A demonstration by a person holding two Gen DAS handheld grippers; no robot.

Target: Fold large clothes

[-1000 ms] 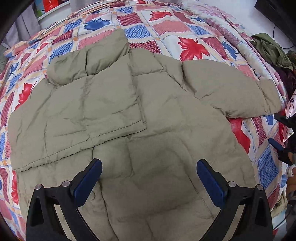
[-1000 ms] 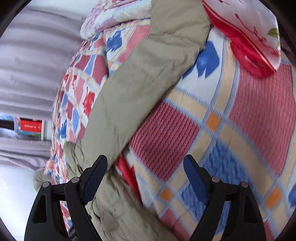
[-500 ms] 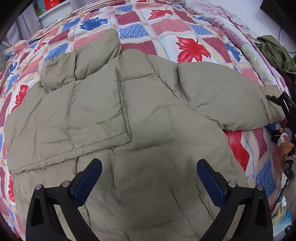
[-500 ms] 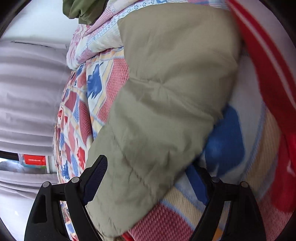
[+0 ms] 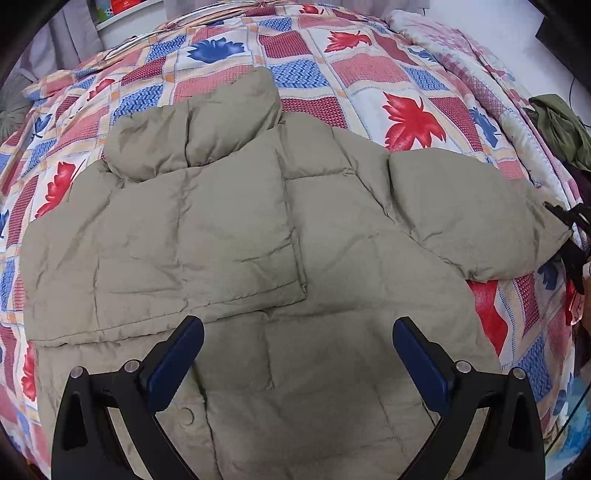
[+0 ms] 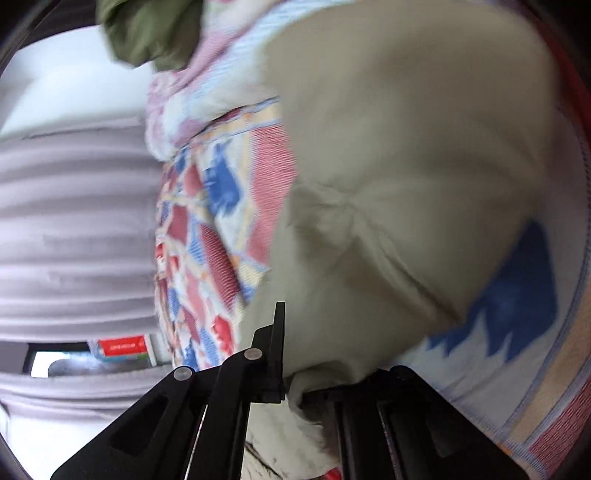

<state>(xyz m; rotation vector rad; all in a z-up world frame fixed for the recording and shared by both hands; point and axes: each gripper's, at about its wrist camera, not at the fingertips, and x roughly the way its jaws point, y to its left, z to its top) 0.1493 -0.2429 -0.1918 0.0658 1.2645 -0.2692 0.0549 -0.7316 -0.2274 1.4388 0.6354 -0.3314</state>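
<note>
A khaki puffer jacket [image 5: 295,295] lies flat on a patchwork quilt [image 5: 369,66]. Its left sleeve [image 5: 184,236] is folded across the body. Its right sleeve [image 5: 472,214] stretches out to the right. My left gripper [image 5: 297,354] is open and empty, hovering above the jacket's lower body. My right gripper [image 6: 317,384] is shut on the cuff end of the right sleeve [image 6: 406,184]; it also shows as a dark shape at the sleeve tip in the left wrist view [image 5: 569,221].
A dark green garment [image 5: 561,125] lies bunched at the quilt's far right edge, also in the right wrist view [image 6: 147,29]. Grey curtains [image 6: 74,221] hang beyond the bed. A white shelf [image 5: 125,18] stands behind the bed's far left.
My right gripper moved in onto the sleeve cuff and closed on it. My left gripper stayed open and shifted only slightly above the jacket.
</note>
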